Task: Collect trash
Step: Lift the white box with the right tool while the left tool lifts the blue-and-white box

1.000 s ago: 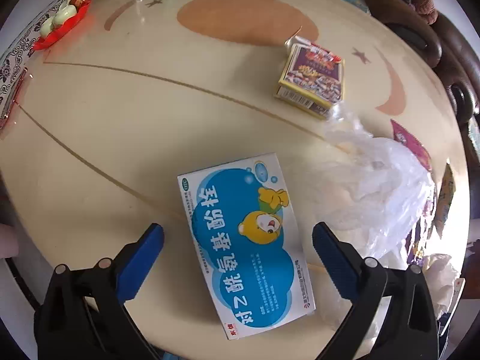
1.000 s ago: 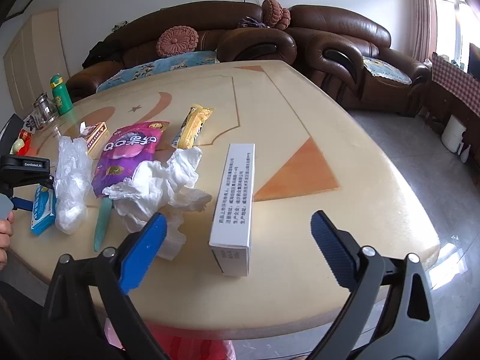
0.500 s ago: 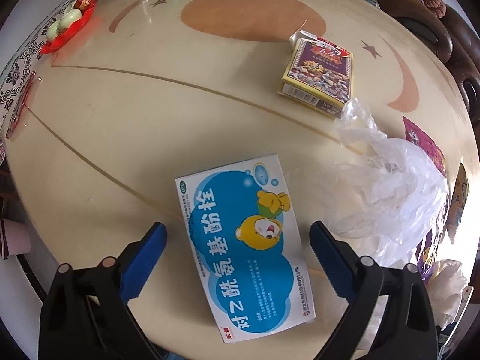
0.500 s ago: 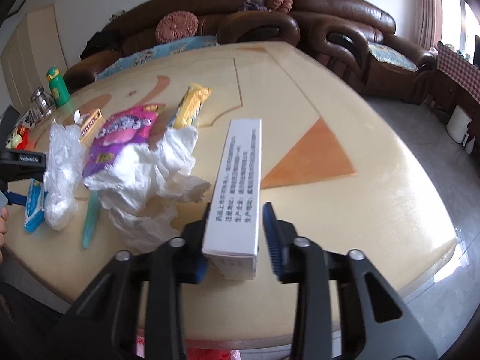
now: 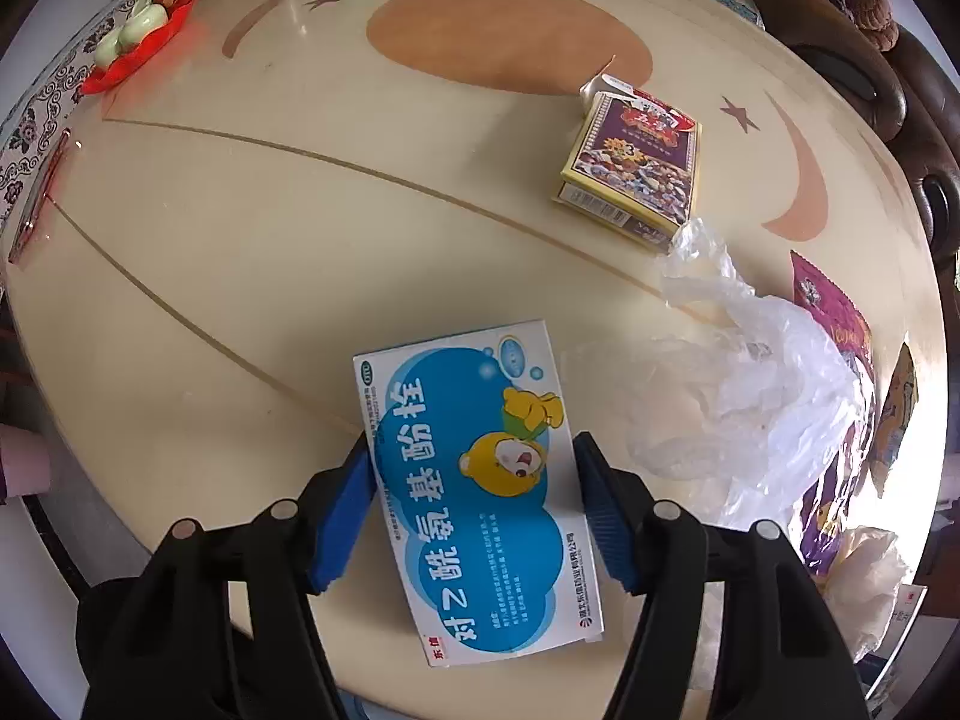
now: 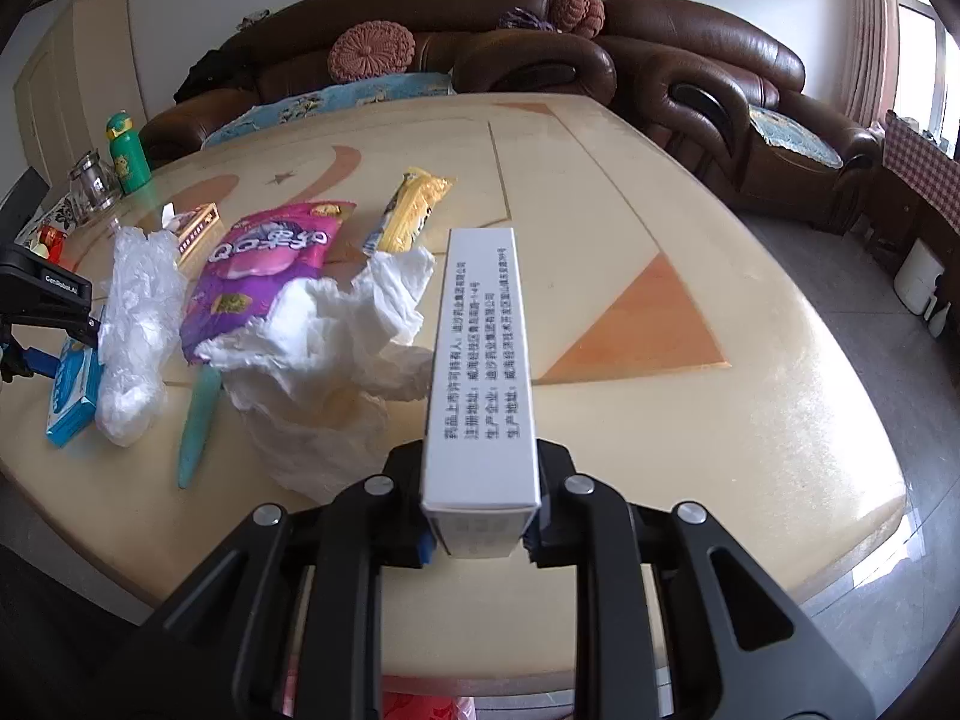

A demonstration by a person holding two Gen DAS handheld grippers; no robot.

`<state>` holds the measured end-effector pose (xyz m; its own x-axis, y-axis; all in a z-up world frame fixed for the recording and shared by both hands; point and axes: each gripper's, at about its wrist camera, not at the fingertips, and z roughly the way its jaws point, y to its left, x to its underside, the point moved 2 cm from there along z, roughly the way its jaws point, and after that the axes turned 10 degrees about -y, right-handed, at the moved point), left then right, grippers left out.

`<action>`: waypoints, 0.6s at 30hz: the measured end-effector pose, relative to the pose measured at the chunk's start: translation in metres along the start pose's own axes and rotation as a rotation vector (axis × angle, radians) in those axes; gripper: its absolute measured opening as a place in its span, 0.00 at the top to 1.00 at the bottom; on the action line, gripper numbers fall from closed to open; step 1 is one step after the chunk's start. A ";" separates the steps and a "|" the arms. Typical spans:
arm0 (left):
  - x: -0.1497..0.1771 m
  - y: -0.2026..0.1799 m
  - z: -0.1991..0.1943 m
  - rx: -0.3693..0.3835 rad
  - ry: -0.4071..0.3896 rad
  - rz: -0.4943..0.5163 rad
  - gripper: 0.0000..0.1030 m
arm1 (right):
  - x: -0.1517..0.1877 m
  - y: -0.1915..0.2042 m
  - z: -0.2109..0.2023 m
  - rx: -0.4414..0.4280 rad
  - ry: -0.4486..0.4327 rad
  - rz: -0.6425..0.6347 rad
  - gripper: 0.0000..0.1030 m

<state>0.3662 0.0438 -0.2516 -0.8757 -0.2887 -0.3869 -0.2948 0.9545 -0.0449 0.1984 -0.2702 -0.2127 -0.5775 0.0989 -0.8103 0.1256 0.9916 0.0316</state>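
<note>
Right wrist: white box (image 6: pixel 480 372) beyond table edge (image 6: pixel 708 618)

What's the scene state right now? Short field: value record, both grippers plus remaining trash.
left gripper: closed on blue-and-white bear-print cardboard medicine box, flat on the table
right gripper: shut on tall white cardboard box
surface: round beige table
loose trash: crumpled clear plastic bag; crumpled white tissue paper; purple snack pouch; yellow snack wrapper; yellow-edged purple carton
non-trash: green bottle
bin: not identifiable
</note>
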 end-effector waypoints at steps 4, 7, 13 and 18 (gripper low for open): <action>0.003 0.000 -0.006 0.005 -0.029 0.026 0.39 | -0.002 -0.005 -0.004 0.025 -0.015 0.006 0.79; 0.005 0.000 -0.013 0.014 -0.051 0.030 0.39 | -0.007 -0.009 -0.010 0.039 -0.041 0.016 0.79; 0.014 0.002 -0.043 0.025 -0.116 0.070 0.39 | -0.022 -0.002 -0.029 0.037 -0.103 -0.003 0.79; 0.028 -0.001 -0.076 0.059 -0.166 0.117 0.39 | -0.039 0.016 -0.054 0.018 -0.169 -0.046 0.79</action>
<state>0.3135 0.0288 -0.1924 -0.8261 -0.1637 -0.5393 -0.1677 0.9849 -0.0422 0.1798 -0.2532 -0.1490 -0.4397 0.0370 -0.8974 0.1175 0.9929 -0.0166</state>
